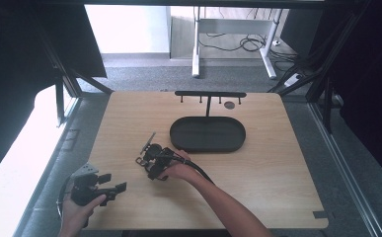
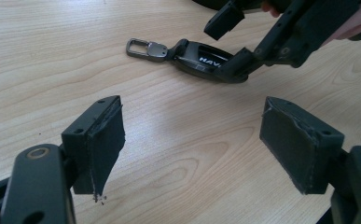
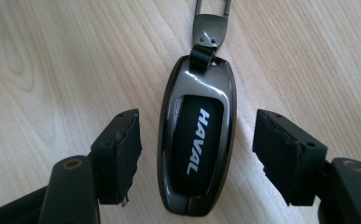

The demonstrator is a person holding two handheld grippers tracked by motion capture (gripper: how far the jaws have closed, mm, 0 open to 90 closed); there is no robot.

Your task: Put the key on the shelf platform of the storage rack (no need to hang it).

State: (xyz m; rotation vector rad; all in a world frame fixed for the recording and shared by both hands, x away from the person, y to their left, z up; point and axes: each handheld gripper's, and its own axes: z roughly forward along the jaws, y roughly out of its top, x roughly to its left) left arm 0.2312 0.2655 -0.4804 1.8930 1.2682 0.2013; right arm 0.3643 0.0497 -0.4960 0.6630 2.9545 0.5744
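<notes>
Nearest the table's front-left corner: left gripper (image 1: 110, 189), held in a hand (image 1: 77, 210), jaws standing wide apart over bare wood, nothing between them. Seen along those jaws in the left gripper view (image 2: 192, 144), pads (image 2: 104, 140) worn and frayed at the edges.

Farther in, toward the middle of the table (image 1: 277, 197) and just on the near-left side of the oval tray (image 1: 208, 135): right gripper (image 1: 146, 157), carried by the other hand (image 1: 178, 170), lowered over the car key fob (image 3: 197, 140). Jaws partly apart, one on each flank of the fob, gaps visible between pads (image 3: 122, 154) and casing, so not clamped on it. Fob lying flat on the wood, dark glossy shell with the word HAVAL in white, metal clip (image 3: 209, 28) pointing away from the gripper. Same fob (image 2: 201, 58) in the left gripper view, clip (image 2: 143, 48) stretched out to one side, right gripper (image 2: 229, 42) tilted down onto it.

Beyond the fob: black oval tray, close to it but not touching, lying flat. Behind the tray, at the table's far edge: a black hook rack (image 1: 210, 95) on a thin post, with a small round dark disc (image 1: 229, 104) just beside it.
</notes>
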